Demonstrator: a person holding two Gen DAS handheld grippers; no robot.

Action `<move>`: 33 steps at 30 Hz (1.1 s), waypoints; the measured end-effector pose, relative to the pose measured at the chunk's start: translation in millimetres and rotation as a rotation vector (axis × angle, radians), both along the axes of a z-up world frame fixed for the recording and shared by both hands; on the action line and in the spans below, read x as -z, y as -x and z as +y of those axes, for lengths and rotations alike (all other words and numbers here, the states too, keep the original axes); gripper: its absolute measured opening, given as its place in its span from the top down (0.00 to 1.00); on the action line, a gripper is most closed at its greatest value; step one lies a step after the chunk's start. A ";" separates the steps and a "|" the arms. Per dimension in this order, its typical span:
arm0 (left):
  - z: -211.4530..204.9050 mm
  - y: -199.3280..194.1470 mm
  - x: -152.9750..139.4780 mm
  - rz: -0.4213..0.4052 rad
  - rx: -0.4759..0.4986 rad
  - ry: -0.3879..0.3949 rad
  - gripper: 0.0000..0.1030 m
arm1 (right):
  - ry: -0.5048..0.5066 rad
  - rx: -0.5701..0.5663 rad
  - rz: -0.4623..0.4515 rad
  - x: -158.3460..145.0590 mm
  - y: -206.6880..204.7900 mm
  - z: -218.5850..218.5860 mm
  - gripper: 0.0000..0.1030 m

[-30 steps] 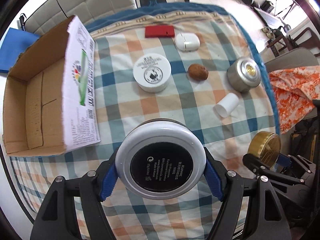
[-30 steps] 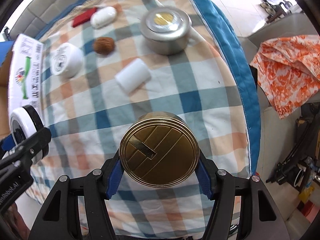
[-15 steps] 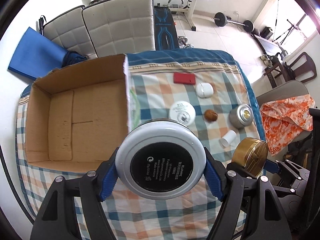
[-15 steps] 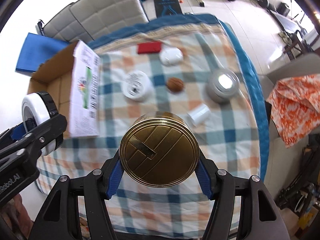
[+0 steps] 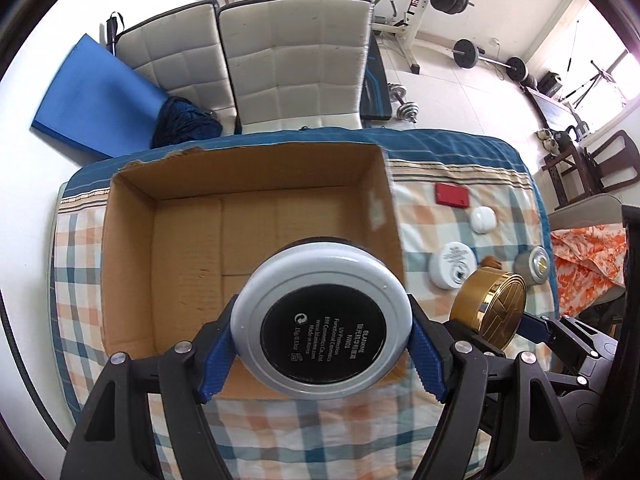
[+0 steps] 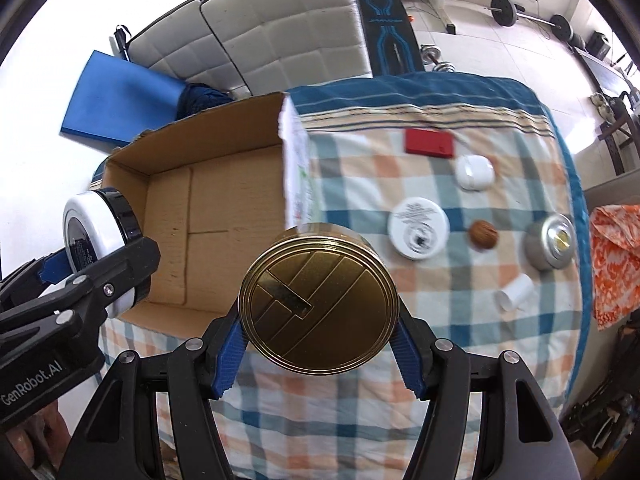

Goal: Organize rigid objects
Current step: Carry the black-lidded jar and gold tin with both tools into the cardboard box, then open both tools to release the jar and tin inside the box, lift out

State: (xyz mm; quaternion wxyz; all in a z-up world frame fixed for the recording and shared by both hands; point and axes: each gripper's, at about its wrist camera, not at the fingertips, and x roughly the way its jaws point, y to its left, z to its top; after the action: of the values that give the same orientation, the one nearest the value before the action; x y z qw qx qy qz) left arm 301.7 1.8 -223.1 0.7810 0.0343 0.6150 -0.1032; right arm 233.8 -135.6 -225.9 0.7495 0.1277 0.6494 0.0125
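My left gripper (image 5: 322,354) is shut on a round white jar with a black label (image 5: 322,322), held above the near edge of an open cardboard box (image 5: 128,256). My right gripper (image 6: 318,346) is shut on a round gold tin (image 6: 318,304), which hangs over the checked cloth just right of the cardboard box (image 6: 168,216). The gold tin (image 5: 490,306) also shows at the right of the left wrist view, and the white jar (image 6: 94,236) at the left of the right wrist view. The box is bare inside.
On the checked tablecloth (image 6: 400,408) to the right lie a red flat case (image 6: 429,142), a white oval case (image 6: 474,172), a white round jar (image 6: 418,233), a brown nut-like object (image 6: 483,233), a silver tin (image 6: 551,242) and a small white cylinder (image 6: 514,292). A white padded seat (image 5: 288,64) stands beyond the table.
Both grippers have risen and moved left with their loads. The box, seen side-on before, now lies open beneath the left gripper; the loose objects have slid to the right.
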 end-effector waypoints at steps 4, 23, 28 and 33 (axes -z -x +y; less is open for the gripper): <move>30.0 -25.5 19.0 0.042 -0.016 0.028 0.29 | -0.002 -0.012 0.007 12.3 -26.7 32.6 0.36; 98.6 -125.1 155.3 0.356 -0.100 0.222 0.28 | 0.053 -0.070 0.106 117.7 -131.5 112.0 0.35; 100.6 -137.0 176.3 0.405 -0.119 0.239 0.28 | 0.077 -0.081 0.154 141.8 -151.1 118.8 0.35; 96.3 -140.1 183.9 0.410 -0.111 0.206 0.28 | 0.109 -0.100 0.184 158.0 -159.0 123.0 0.35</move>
State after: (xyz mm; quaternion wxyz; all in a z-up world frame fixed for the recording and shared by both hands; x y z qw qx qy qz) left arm 441.8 98.2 -407.0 0.6435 -0.1013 0.7480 -0.1272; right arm 392.8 -12.6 -383.9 0.6911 0.0549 0.7206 0.0027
